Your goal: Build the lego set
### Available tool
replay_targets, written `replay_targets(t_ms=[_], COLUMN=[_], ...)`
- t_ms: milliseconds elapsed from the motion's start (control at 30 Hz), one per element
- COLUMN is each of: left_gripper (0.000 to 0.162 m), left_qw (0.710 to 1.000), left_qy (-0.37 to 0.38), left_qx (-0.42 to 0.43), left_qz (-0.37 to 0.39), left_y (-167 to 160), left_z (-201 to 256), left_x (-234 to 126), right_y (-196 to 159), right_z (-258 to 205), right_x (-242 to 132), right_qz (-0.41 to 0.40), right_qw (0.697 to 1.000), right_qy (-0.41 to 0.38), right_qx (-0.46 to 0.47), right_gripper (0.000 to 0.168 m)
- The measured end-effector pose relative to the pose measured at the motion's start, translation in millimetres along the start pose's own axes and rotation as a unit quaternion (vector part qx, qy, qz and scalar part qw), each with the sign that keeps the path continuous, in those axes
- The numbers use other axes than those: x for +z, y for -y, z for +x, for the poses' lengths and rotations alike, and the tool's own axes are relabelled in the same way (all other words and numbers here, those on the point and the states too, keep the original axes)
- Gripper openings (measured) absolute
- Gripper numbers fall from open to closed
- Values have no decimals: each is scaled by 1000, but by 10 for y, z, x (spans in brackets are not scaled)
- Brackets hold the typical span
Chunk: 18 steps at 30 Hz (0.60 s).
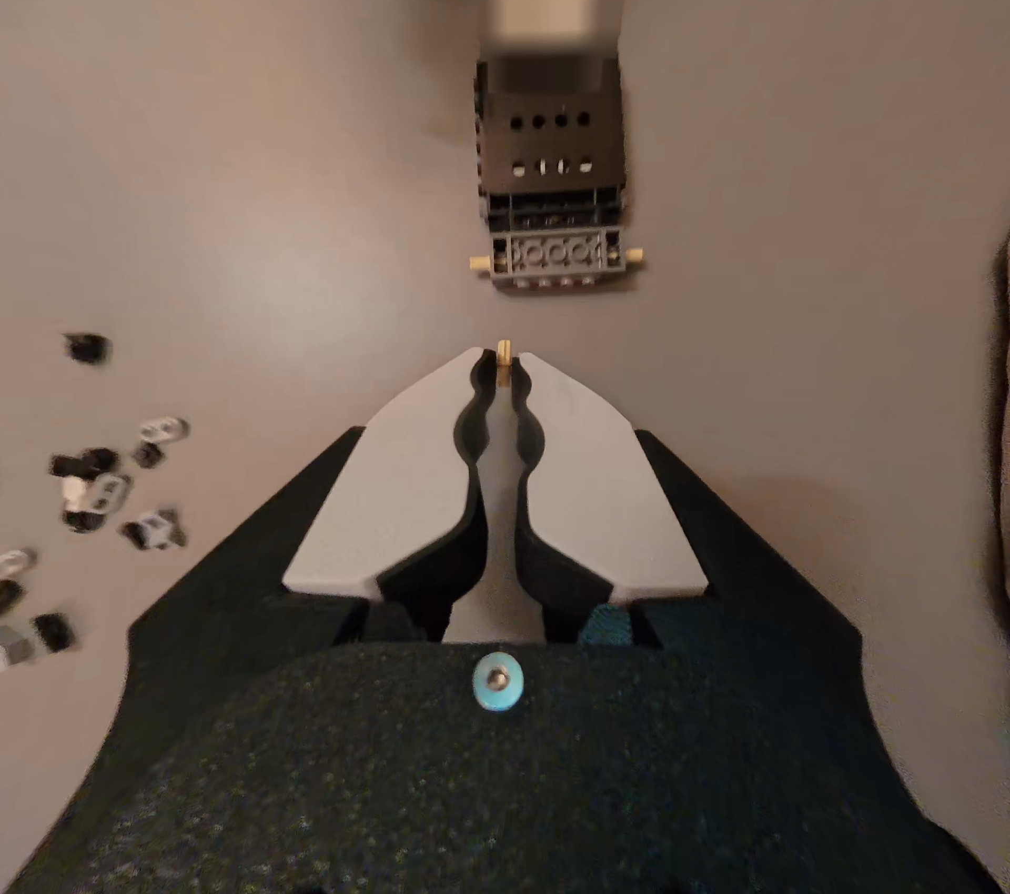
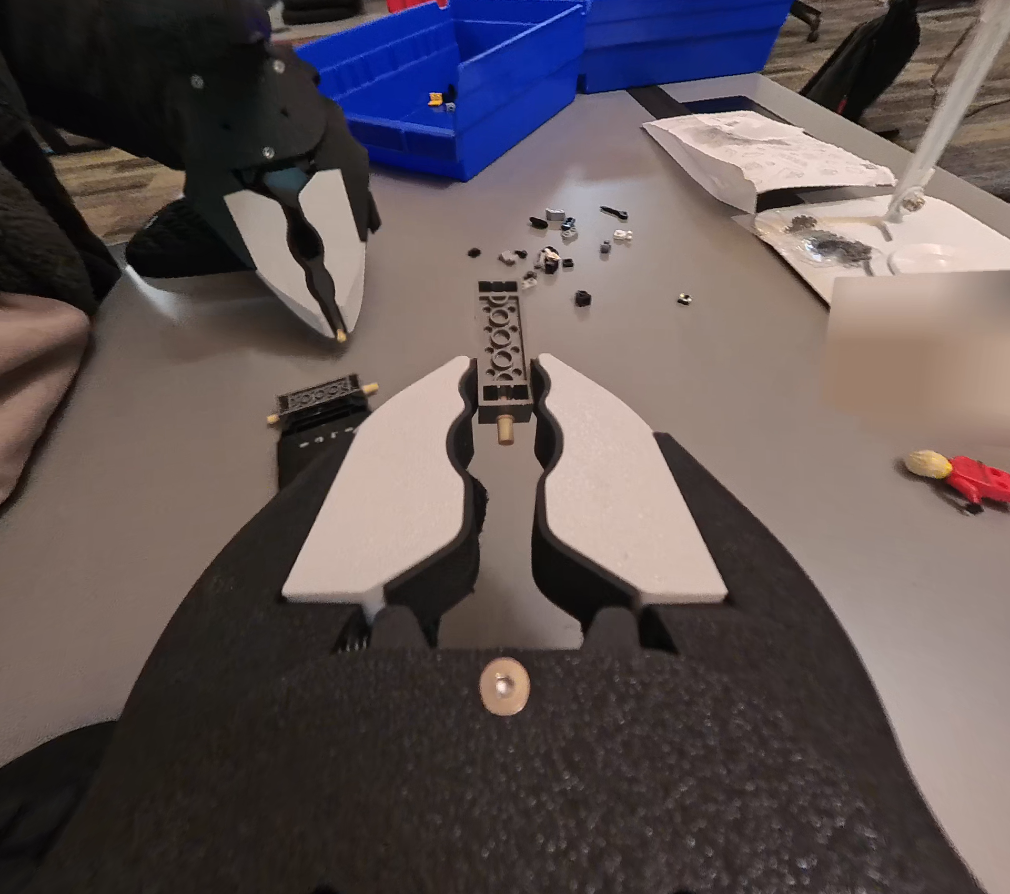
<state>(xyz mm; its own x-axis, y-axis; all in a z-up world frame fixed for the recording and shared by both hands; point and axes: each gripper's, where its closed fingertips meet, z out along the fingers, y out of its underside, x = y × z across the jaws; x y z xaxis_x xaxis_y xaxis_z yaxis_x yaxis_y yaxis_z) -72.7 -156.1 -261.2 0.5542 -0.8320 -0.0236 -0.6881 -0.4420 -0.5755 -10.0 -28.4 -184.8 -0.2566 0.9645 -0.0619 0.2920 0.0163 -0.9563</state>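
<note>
Left wrist view: the left claw (image 1: 503, 358) is clenched on a tan pin (image 1: 504, 360), aimed at the dark chassis (image 1: 552, 168) ahead on the tabletop (image 1: 273, 129), likely for insertion. Loose parts (image 1: 104, 485) lie well left of the chassis.

Right wrist view: the right claw (image 2: 504, 365) grasps a long dark plate (image 2: 504, 348) with a tan peg (image 2: 506, 430), steadying it. The chassis (image 2: 322, 403) sits left; a red minifigure (image 2: 962, 477) far right.

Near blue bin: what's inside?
The near blue bin holds a small yellow piece and a tiny dark bit beside it on the floor. The front wall hides the nearest part of the floor.
</note>
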Motion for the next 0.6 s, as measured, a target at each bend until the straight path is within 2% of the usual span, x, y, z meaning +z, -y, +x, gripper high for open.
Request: replay_targets(t_ms=[133, 300, 467, 600], left_gripper=[5, 5, 5, 5], left_qw=[995, 981, 976, 981], left_qy=[65, 130, 147, 134], left_qx=[67, 137, 150, 123], left_qz=[39, 44, 49, 61], left_y=[306, 678, 897, 971], left_z=[-110, -184, -208, -214], left_x=[-220, -399, -419, -432], right_y=[76, 85, 129, 169], right_z=[-266, -608, -678, -674], right_x=[67, 223, 255, 228], right_qz=[3, -15, 1, 20], right_qw=[998, 991, 990, 989], right_qy=[45, 77, 80, 84], right_qx=[-36, -107, -120, -117], right_gripper=[17, 17, 17, 17])
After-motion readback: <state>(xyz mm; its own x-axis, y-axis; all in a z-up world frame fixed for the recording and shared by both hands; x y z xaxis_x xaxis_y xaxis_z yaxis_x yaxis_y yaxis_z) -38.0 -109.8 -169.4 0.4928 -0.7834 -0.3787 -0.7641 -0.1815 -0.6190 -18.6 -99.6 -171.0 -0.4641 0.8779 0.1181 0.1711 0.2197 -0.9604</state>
